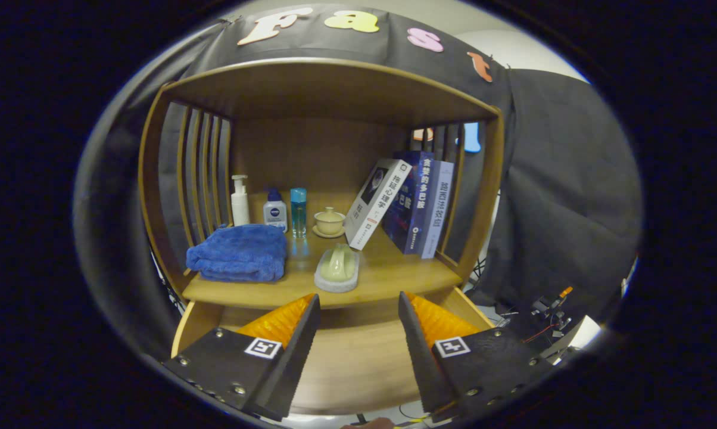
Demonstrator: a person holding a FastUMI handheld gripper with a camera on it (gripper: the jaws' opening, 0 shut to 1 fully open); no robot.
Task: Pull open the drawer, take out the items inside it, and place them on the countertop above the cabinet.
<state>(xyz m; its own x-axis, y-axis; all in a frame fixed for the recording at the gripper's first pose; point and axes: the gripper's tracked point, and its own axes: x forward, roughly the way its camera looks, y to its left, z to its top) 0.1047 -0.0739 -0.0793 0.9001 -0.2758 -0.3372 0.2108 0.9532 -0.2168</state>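
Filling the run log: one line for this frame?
drawer: open, bare wood between jaws | gripper: open, holding nothing | countertop: blue towel, soap dish, bottles, cup, books

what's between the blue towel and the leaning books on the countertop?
In the gripper view: a pale soap in its dish near the front edge, between blue towel and books. The open tool holds nothing.

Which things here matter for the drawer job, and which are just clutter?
Job: drawer, pulled open; countertop; gripper, fingers apart above the drawer.
Lying about: books, bottles, lidded cup. Blue towel and green dish: origin unclear.
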